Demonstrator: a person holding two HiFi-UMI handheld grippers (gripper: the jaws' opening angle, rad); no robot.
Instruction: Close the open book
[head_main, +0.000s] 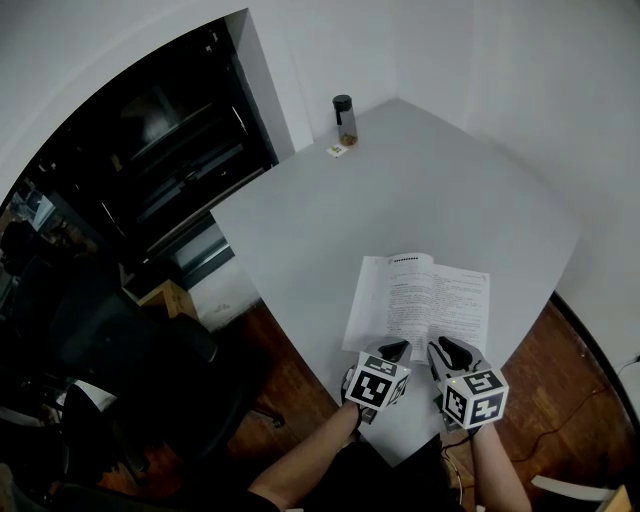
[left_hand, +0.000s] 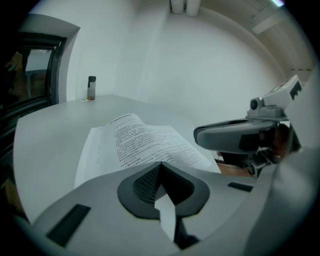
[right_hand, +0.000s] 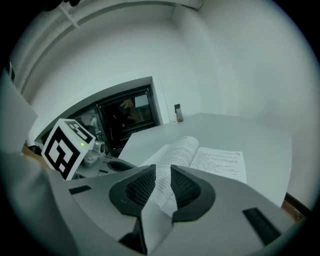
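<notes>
The open book (head_main: 420, 295) lies flat on the white table (head_main: 400, 200), printed pages up, near the front corner. Both grippers sit at its near edge. My left gripper (head_main: 392, 350) is over the bottom of the left page; in the left gripper view its jaws (left_hand: 160, 165) meet at the tips, with the book (left_hand: 145, 140) just beyond them. My right gripper (head_main: 445, 350) is by the spine. In the right gripper view its jaws (right_hand: 162, 180) stand a little apart with a white printed page between the pads, and the book (right_hand: 215, 160) spreads beyond.
A small dark-capped bottle (head_main: 345, 120) and a little tag (head_main: 337, 151) stand at the table's far corner. A black chair (head_main: 130, 350) and dark shelving (head_main: 150, 150) are to the left. The table's front edge is just beneath my hands, with wooden floor (head_main: 560, 380) below.
</notes>
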